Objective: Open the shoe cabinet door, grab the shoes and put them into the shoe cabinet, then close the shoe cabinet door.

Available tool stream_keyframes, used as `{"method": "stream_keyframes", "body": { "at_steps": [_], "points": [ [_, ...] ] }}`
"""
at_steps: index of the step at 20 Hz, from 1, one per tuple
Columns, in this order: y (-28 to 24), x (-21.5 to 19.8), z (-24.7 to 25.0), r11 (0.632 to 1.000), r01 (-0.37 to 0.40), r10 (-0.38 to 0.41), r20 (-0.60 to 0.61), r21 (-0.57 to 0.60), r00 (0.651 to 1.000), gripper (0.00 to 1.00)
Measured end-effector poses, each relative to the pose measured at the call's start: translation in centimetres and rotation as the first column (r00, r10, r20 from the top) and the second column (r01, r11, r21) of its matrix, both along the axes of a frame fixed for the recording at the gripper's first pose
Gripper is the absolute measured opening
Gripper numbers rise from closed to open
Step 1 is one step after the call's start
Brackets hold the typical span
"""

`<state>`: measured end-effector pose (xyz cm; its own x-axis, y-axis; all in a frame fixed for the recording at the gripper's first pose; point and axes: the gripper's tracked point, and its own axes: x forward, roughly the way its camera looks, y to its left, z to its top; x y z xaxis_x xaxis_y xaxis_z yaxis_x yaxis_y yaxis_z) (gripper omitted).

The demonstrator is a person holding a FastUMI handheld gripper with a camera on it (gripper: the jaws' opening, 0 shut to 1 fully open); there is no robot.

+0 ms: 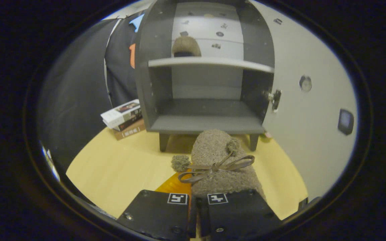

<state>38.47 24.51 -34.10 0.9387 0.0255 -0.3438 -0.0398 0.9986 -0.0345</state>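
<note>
My gripper is shut on a fuzzy brown-grey shoe with a ribbon bow and pom-poms; the shoe's toe points forward, toward the cabinet. The dark grey shoe cabinet stands just beyond the shoe on the yellow table. Its white door is swung open to the right. A second fuzzy shoe rests on the cabinet's upper shelf. The lower shelf is bare, directly ahead of the held shoe.
A stack of books lies left of the cabinet. The open door carries a round knob, a dark square piece and a hinge at the cabinet side. An orange patch shows beneath the held shoe.
</note>
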Motion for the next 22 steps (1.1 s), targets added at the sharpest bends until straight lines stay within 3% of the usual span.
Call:
{"method": "stream_keyframes", "body": {
  "at_steps": [13, 22],
  "points": [
    [-1.3, 4.6, 23.6, 0.999, -0.05, 0.045, 0.293, 0.011, 0.955, 0.09],
    [-1.1, 16.0, 30.5, 0.998, -0.064, 0.05, 0.384, 0.025, 0.922, 0.09]
  ]
}}
